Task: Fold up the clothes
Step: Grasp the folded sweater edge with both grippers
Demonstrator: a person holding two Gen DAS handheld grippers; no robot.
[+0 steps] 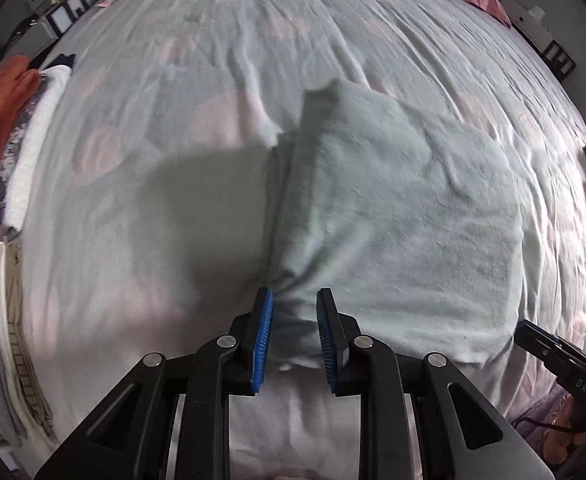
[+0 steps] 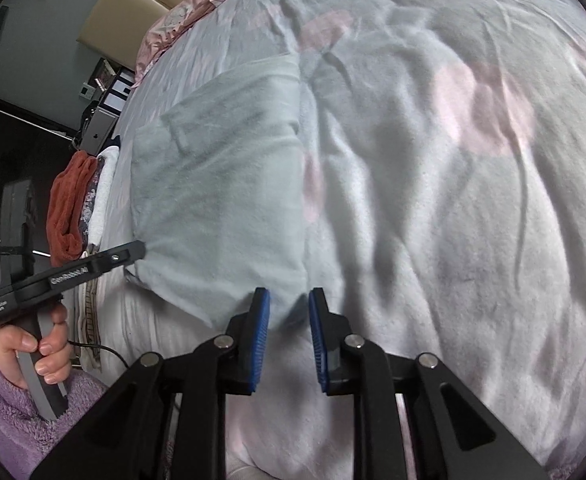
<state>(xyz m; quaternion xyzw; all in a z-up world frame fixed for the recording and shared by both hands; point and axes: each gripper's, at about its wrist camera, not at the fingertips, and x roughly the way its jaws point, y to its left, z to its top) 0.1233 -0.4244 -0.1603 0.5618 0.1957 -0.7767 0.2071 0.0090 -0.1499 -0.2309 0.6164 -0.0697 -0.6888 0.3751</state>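
While my left tongs (image 1: 295,312) and right tongs (image 2: 289,314) each pinch a near corner of the pale-blue garment (image 1: 393,208), it lies part-folded on the bed (image 1: 173,60); finished clothes (image 1: 9,140) sit stacked left of it, further folds remaining.

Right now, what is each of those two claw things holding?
Left gripper: fingers closed on a corner of the pale green towel.
Right gripper: fingers closed on the towel's other near corner.

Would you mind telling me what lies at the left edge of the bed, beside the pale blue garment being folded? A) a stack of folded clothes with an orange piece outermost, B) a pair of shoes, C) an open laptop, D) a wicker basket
A: a stack of folded clothes, its orange piece outermost, lies at the bed's edge left of the pale blue garment.
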